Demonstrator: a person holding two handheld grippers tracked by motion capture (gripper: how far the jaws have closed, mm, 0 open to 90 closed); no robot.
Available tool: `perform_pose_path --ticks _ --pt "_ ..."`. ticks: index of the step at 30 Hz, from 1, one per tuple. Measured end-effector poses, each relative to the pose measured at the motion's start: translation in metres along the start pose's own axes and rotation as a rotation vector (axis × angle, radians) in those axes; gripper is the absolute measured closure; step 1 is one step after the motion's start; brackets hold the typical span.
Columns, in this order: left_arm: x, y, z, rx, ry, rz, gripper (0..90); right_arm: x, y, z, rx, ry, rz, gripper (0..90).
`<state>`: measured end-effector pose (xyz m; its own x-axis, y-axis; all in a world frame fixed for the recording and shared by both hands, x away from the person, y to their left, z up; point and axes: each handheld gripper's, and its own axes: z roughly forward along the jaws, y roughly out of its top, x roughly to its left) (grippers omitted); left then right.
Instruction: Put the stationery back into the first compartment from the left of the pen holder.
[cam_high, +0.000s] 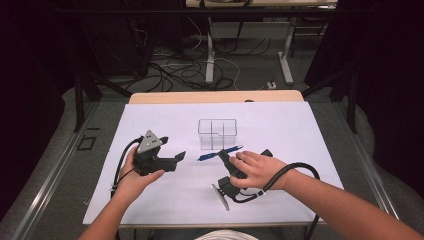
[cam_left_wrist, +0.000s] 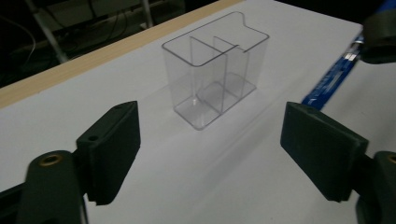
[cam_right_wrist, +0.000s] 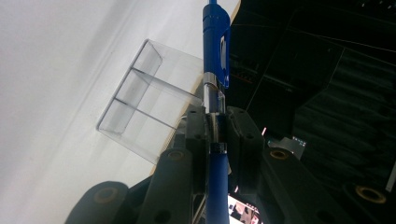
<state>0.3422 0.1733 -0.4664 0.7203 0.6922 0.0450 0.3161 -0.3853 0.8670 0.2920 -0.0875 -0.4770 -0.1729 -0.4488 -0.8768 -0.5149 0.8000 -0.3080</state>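
Observation:
A clear plastic box with several compartments stands upright on the white mat. Just in front of it a blue pen is held off the mat, with my right gripper shut on its middle. In the right gripper view the pen runs up between the jaws of that gripper, and the box lies beyond. My left gripper is to the left of the box, open and holding nothing. In the left gripper view my left gripper frames the box, with the pen at the right.
The table's wooden far edge runs behind the mat. Beyond it are table legs and cables on the floor. A metal rail runs along the left side. Each gripper trails a black cable.

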Motion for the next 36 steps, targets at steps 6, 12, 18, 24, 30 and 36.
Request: perform_pose_path --ticks 6,12,18,24,30,36 --pt "-0.019 0.006 0.007 0.035 -0.037 0.12 28.8 0.0 0.001 0.001 -0.004 0.006 0.003 79.7" --pt "-0.03 0.011 0.014 0.054 -0.068 0.198 33.4 0.0 0.002 0.001 -0.008 0.012 0.006 79.6" --pt "-0.037 0.019 0.019 0.077 -0.079 0.252 34.4 0.0 0.003 0.001 -0.008 0.01 -0.01 79.7" --pt "-0.046 0.025 0.027 0.113 -0.104 0.269 36.1 0.0 0.003 0.001 -0.011 0.011 -0.014 79.6" --pt "-0.054 0.032 0.035 0.17 -0.114 0.323 39.3 0.001 0.004 0.0 -0.007 0.013 -0.002 79.6" --pt "-0.062 0.039 0.043 0.198 -0.126 0.368 42.2 0.001 0.005 0.0 -0.009 0.007 -0.001 79.7"
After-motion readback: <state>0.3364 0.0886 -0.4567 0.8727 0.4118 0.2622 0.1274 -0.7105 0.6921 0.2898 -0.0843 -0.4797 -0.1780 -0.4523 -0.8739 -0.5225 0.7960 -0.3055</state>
